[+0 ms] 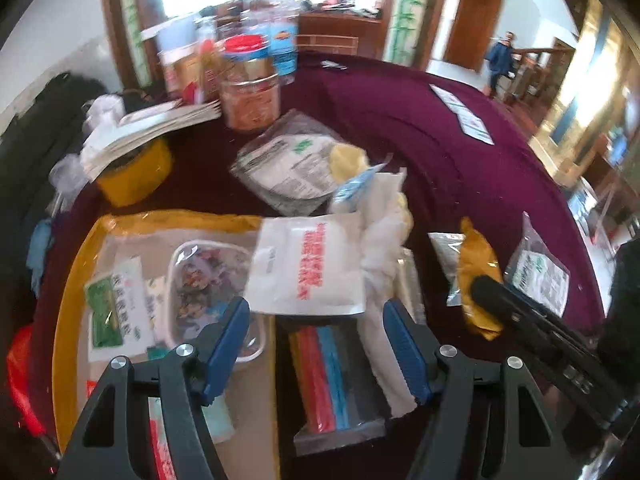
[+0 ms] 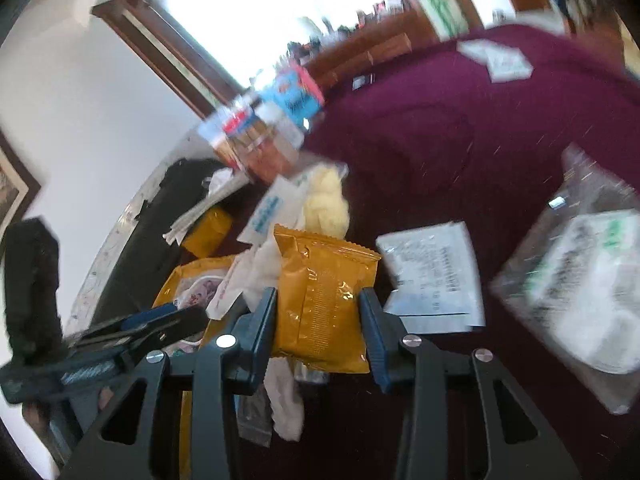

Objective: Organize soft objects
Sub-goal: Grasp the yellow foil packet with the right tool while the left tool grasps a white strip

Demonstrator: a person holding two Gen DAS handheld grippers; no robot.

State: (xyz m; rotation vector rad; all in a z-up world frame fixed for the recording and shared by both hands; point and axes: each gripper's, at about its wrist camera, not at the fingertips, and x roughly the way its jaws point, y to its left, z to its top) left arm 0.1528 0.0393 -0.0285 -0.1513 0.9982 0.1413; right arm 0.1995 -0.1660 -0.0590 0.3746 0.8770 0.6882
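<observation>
My right gripper is shut on a yellow foil snack packet, its blue pads pressing the packet's two sides. The left wrist view shows that packet upright at the right, above the purple tablecloth. My left gripper stands open with nothing between its pads. It hovers over a white pouch with red print and a clear pack of red and blue strips. A white cloth lies beside the pouch. A yellow tray at the left holds a clear picture pouch and a green-labelled packet.
Red-lidded jars, a paper stack and a yellow tape roll crowd the table's far left. A clear bag with a green label lies mid-table. A silver sachet and another clear bag lie to the right. A person stands far back.
</observation>
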